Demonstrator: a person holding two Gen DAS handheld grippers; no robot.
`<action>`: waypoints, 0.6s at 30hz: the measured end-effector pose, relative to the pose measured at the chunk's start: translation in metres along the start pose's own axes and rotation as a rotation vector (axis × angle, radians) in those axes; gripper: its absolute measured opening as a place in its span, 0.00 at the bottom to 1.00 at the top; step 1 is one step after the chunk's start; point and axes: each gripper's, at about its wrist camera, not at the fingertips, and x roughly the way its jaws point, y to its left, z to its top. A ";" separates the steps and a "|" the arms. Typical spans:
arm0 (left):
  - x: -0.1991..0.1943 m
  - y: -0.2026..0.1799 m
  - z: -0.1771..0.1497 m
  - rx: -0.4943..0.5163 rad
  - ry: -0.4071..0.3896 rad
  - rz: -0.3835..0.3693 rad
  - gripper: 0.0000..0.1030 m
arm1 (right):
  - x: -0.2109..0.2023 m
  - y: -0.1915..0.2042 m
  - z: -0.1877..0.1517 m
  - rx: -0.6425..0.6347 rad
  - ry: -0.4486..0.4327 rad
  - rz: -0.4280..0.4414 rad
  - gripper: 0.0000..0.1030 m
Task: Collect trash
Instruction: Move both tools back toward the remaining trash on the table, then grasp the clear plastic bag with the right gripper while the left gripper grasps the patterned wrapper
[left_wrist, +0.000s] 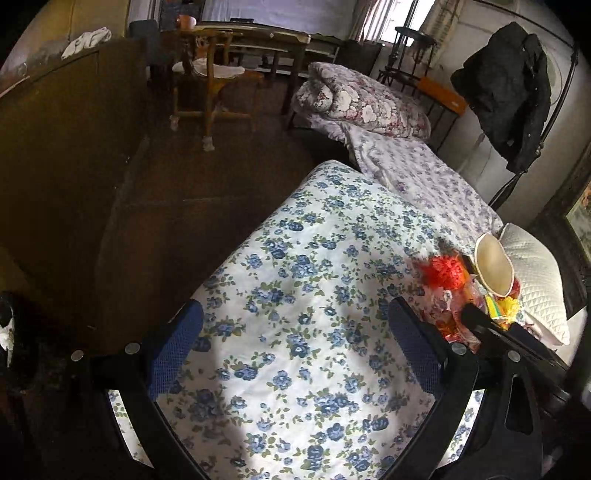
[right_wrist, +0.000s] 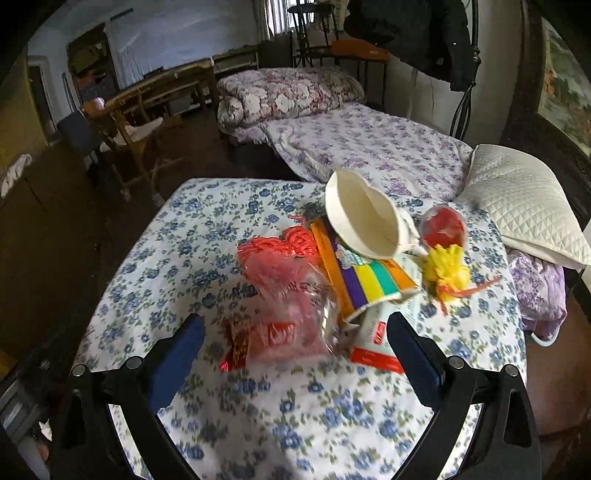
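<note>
Right gripper (right_wrist: 295, 354) spread wide at lower centre, trash pile with crushed paper cup (right_wrist: 364, 216) on the blue-flowered bedspread (right_wrist: 184, 236), left gripper (left_wrist: 295, 347) spread, empty

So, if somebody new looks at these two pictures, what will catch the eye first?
Most likely the bright heap of trash on the blue-flowered bedspread: a crushed white paper cup, a rainbow-striped box under it, a red plastic bag and a yellow tuft. The open right gripper hangs just before the heap. The left gripper, also open, is over bare bedspread.
</note>
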 end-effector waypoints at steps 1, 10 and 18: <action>-0.001 -0.001 0.000 0.002 -0.001 -0.003 0.93 | 0.006 0.001 0.001 -0.003 0.011 -0.022 0.94; 0.002 -0.023 -0.004 0.091 -0.012 -0.035 0.93 | -0.004 -0.019 -0.026 0.088 0.023 0.084 0.33; 0.036 -0.100 -0.005 0.384 0.084 -0.209 0.93 | -0.070 -0.064 -0.101 0.153 0.042 0.150 0.34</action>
